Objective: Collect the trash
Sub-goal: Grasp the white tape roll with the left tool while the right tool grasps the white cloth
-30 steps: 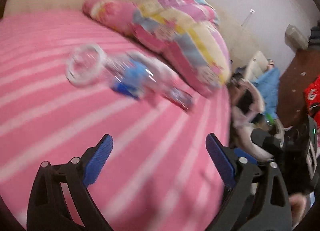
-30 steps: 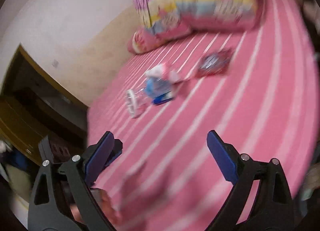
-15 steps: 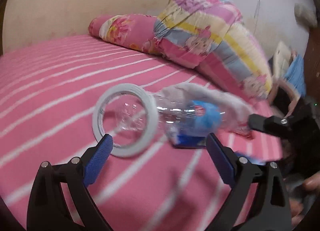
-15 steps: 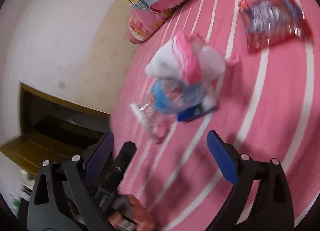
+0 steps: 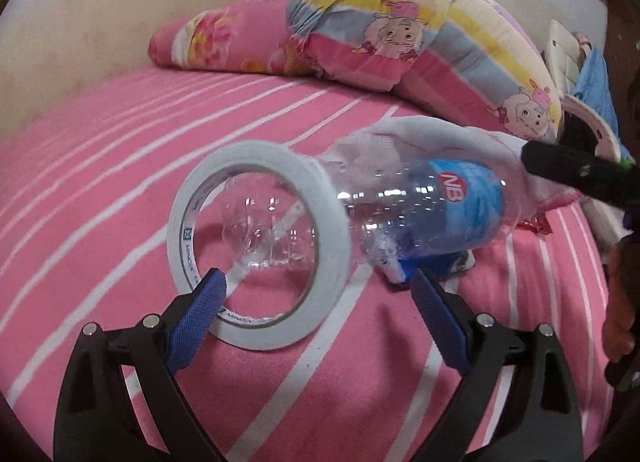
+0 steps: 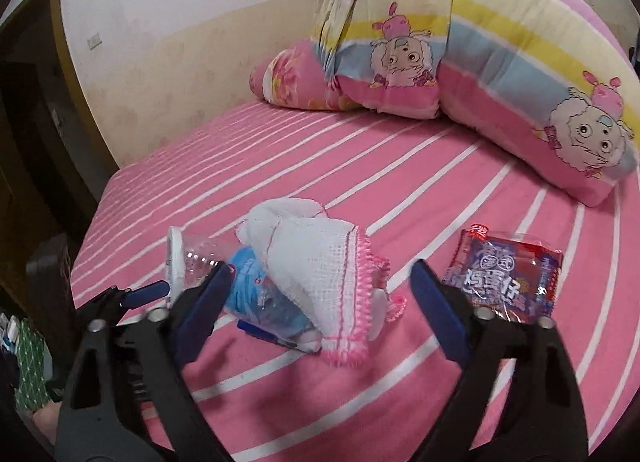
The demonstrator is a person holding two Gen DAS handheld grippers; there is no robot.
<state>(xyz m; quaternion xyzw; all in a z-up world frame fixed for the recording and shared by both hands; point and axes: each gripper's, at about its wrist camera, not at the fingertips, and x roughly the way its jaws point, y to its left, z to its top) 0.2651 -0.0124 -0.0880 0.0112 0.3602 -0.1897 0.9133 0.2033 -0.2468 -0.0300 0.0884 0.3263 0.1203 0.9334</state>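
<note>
On the pink striped bed (image 5: 120, 165), a bottle (image 5: 420, 217) lay under a white cloth (image 6: 316, 262), a tape roll (image 5: 256, 242) around its end. Left gripper (image 5: 316, 302) stood spread; right gripper (image 6: 320, 294) was closing around cloth, not touching it.

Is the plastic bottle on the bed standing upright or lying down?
Lying down. The plastic bottle rests sideways on the bed, its base through a tape roll.
</note>
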